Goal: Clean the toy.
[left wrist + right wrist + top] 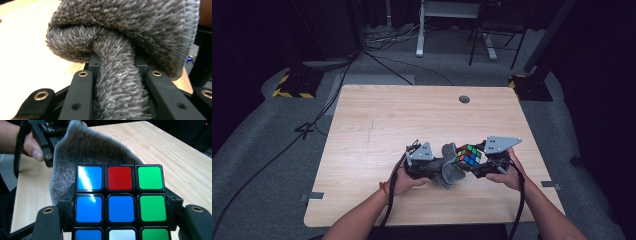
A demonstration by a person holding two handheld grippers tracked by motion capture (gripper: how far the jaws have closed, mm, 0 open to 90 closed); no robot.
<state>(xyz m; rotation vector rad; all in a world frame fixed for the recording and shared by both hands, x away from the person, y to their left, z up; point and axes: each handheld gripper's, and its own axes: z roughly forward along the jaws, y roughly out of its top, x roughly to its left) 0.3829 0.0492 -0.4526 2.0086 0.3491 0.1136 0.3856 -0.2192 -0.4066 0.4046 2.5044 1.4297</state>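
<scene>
A fluffy grey cloth (125, 27) is bunched up, and a fold of it runs down between the jaws of my left gripper (116, 63), which is shut on it. In the high view the cloth (446, 172) hangs between both hands, a little above the table's near middle. My right gripper (120, 206) is shut on a colour puzzle cube (120, 178), with a jaw pressed on each side. The cube (468, 155) rests against the cloth. The left gripper (435, 168) is to the left of the cube and the right gripper (476, 165) to its right.
The wooden table (377, 125) has a round cable hole (464, 99) near its far edge. Grey tape tabs (315, 196) mark its sides. Cables trail across the grey floor at the left, and desk and chair legs stand beyond the table.
</scene>
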